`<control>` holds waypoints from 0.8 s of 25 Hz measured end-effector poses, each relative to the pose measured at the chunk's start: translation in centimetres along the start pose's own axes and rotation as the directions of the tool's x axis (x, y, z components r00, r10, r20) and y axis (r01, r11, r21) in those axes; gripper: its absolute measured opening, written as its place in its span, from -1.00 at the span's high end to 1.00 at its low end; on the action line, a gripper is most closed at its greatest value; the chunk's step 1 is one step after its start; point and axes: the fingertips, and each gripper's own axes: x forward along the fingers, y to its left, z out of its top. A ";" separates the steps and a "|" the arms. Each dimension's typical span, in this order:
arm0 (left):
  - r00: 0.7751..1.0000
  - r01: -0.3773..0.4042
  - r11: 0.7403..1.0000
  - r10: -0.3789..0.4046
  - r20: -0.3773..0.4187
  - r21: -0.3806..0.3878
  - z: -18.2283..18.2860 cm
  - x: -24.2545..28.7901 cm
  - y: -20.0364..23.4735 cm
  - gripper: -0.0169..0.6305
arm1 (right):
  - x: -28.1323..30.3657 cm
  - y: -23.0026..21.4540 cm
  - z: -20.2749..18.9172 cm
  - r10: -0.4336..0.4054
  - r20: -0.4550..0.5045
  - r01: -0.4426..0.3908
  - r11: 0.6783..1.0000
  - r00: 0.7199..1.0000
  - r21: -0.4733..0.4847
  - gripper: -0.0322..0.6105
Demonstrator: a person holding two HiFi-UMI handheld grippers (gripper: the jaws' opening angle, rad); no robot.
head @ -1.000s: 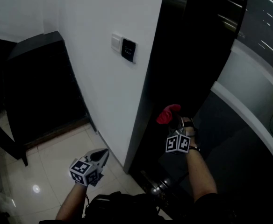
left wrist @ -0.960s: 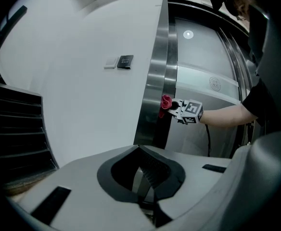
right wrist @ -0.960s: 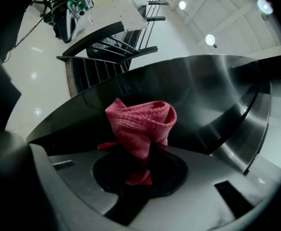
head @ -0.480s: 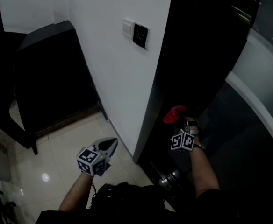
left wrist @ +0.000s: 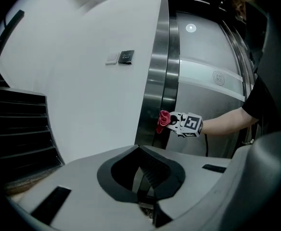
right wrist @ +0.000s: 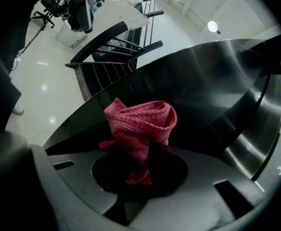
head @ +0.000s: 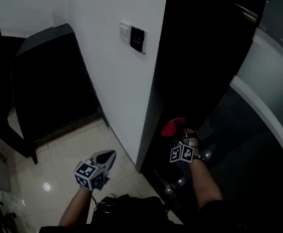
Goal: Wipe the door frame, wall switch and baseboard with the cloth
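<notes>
- Head view, looking steeply down: the right gripper (head: 179,133) is held out low against a dark metal door frame (head: 180,57), with a bunched red cloth (head: 172,126) sticking out beyond its tips.
- The cloth sits at or just beside the frame's surface, low on the upright. This looks like the frame-wiping step, with the wad leading so that fabric meets the metal rather than the jaws.
- The left gripper (head: 106,156) hangs apart over the pale tiled floor (head: 64,154), beside the white wall (head: 107,76). It appears parked out of the way while the other hand works.
- Higher on that wall are the white wall switch (head: 125,31) and, touching its side, a black panel (head: 137,39). Both are well above the cloth.
- A dark slatted cabinet (head: 44,81) stands against the wall further left.
- Right gripper view: its jaws are clenched on the lower tail of the cloth (right wrist: 139,129), and the rest puffs up into a loose roll. The polished frame (right wrist: 212,100) curves close behind. This close view alone shows the pinch.
- Left gripper view: its own jaws are pressed together with nothing between them.
- Only this side-on view shows the frame's full height (left wrist: 159,81), the cloth (left wrist: 163,121) against its edge, and the switch (left wrist: 112,58) far above.
- No view shows the baseboard clearly.
</notes>
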 end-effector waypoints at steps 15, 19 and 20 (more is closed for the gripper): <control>0.994 -0.088 0.996 0.090 0.068 -0.032 -0.1 -1.2 2.5 0.97 | -2.5 6.9 0.2 0.205 0.034 -0.198 0.872 0.978 0.448 0.71; 0.957 -0.213 0.976 0.219 0.190 -0.051 1.6 -3.3 4.9 0.97 | -6.8 6.8 1.1 0.126 0.130 -0.181 0.642 0.983 0.745 0.72; 0.948 -0.230 0.972 0.236 0.214 -0.053 1.9 -3.6 5.3 0.97 | -8.0 6.3 1.2 0.087 0.137 -0.162 0.577 0.987 0.800 0.72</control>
